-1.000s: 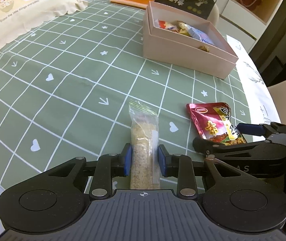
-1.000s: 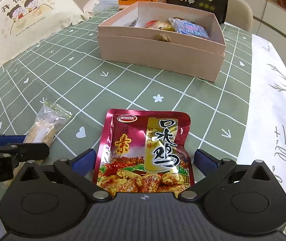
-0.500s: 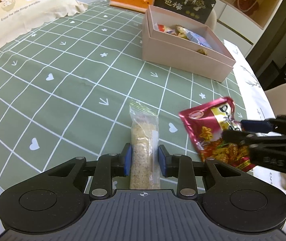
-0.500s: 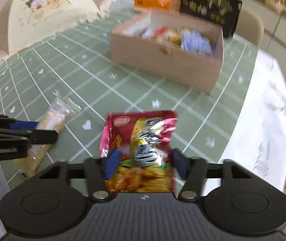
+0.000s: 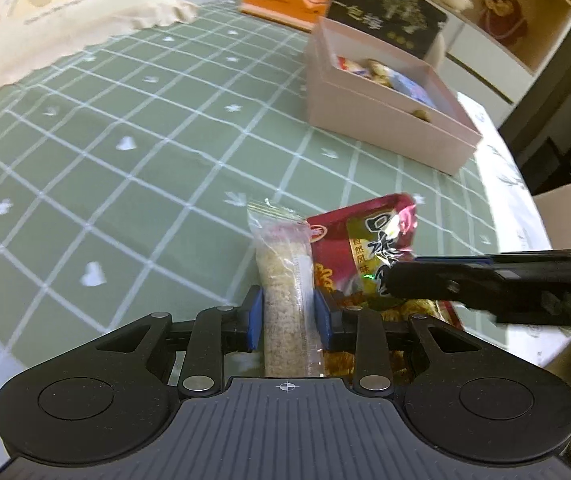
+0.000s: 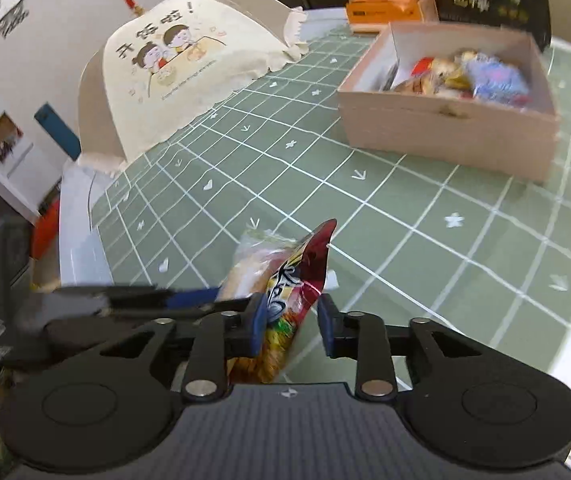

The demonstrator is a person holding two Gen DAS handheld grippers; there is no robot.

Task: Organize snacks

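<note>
The left tongs (image 5: 287,314) are holding the clear grain bar (image 5: 285,280); the right tongs (image 6: 290,320) are closing on the red pouch (image 6: 285,300). Next, I think, both are going into the pink box (image 6: 445,136) at one o'clock.

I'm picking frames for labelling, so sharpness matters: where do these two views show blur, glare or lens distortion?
Left wrist view: green tablecloth grid lines bow from the fisheye; the pink box is slightly soft; the red snack pouch carries glare. Right wrist view: the left tongs smear with motion blur; box contents look soft; the frame's right edge washes out bright.
</note>
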